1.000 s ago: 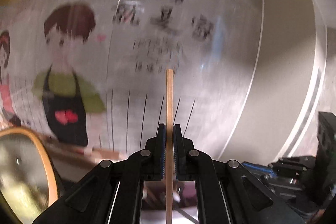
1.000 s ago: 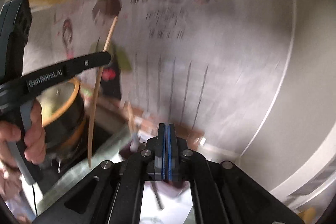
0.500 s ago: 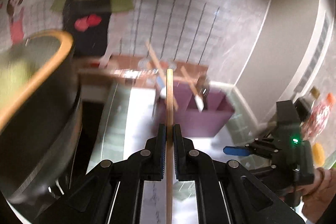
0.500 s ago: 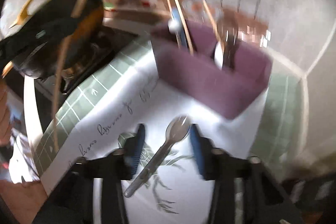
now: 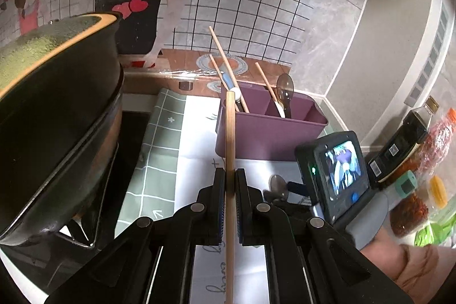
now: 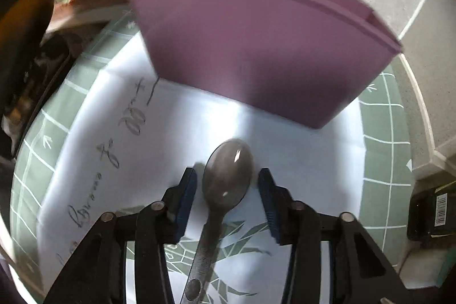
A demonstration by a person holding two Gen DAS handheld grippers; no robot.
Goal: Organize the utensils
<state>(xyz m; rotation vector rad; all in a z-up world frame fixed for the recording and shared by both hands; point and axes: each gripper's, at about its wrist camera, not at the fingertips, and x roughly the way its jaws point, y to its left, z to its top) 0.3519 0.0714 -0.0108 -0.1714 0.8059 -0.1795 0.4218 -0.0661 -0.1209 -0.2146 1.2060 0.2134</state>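
Two views. In your left wrist view, the left gripper (image 5: 230,204) pinches a chopstick (image 5: 229,161) that runs straight toward twelve o'clock, its tip in line with the near wall of the purple holder (image 5: 268,136). More chopsticks and a spoon stand in the holder's compartments. A black pot (image 5: 57,116) fills nine o'clock. At three o'clock sits your right gripper's body, its screen lit, with bottles (image 5: 404,144) beyond.

In your right wrist view, the right gripper (image 6: 227,198) is closing, its fingers spread either side of a spoon (image 6: 225,184) lying on white paper (image 6: 299,161), clear of its bowl. The holder stands at twelve o'clock, just beyond the spoon.
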